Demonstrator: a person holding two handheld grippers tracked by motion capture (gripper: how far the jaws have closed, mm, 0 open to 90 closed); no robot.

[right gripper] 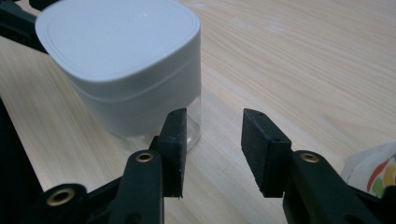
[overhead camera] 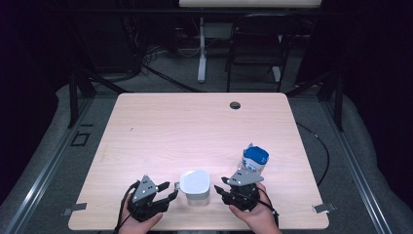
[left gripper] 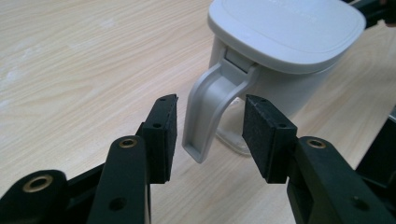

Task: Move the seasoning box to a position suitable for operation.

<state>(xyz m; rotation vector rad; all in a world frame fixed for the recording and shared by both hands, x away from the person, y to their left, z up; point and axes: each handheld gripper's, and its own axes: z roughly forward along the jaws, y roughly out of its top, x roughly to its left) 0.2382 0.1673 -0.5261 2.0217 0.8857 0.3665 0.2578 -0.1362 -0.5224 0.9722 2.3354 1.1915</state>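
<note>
A white lidded container [overhead camera: 195, 184] with a clear base and a side handle stands near the table's front edge. The left gripper [overhead camera: 170, 191] is open just left of it. In the left gripper view the grey handle [left gripper: 205, 112] hangs between the open jaws of the left gripper [left gripper: 210, 133], touching neither pad. The right gripper [overhead camera: 220, 186] is open on the container's right side. In the right gripper view the container [right gripper: 126, 65] stands just ahead and left of the open right gripper [right gripper: 212, 149], with nothing between its jaws.
A blue-topped pouch [overhead camera: 255, 160] stands just behind the right gripper; its white printed edge [right gripper: 373, 170] shows at the lower right of the right gripper view. The wooden table [overhead camera: 195, 126] has a cable hole [overhead camera: 235, 105] at the back. A chair [overhead camera: 255, 44] stands beyond.
</note>
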